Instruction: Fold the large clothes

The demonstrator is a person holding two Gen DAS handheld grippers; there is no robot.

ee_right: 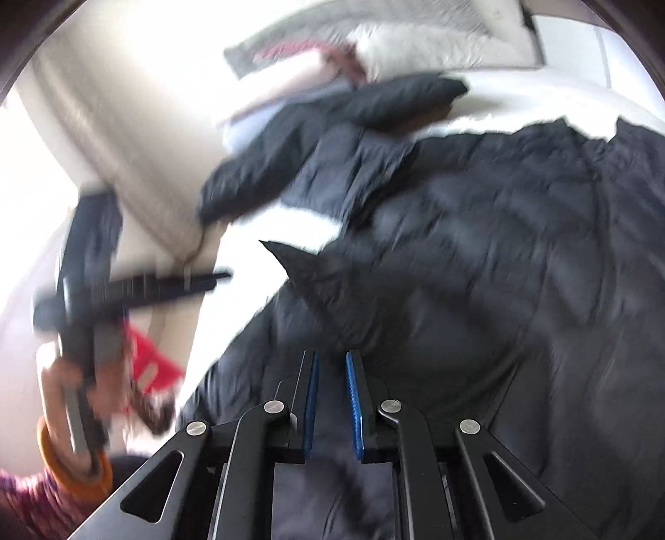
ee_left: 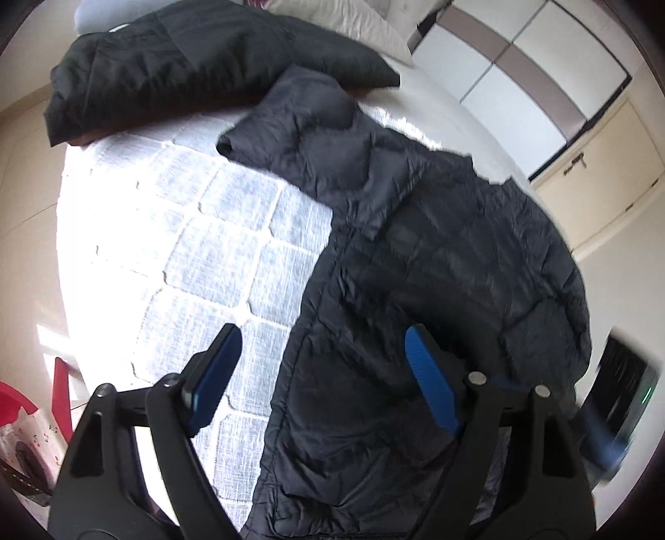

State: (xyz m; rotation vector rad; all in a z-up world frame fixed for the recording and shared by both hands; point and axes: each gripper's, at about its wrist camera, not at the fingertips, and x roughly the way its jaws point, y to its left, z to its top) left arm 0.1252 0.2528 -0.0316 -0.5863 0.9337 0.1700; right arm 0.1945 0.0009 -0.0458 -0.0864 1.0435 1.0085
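We see a white bed cover [ee_left: 232,232] with a raised tile-like pattern filling the left and middle of the left wrist view. At the top of that frame a pale pillow [ee_left: 353,20] lies against the far end. In the upper right stands a wardrobe [ee_left: 540,54] with white panels and grey-brown bands, and below it a cream cabinet [ee_left: 598,166] with small handles. At the lower left edge we make out a red plastic object [ee_left: 16,405], blurred; it shows again as a red shape [ee_right: 153,365] at the lower left of the right wrist view. Near the top of the right wrist view a grey and reddish cloth [ee_right: 291,52] lies beside a white pillow [ee_right: 436,45].
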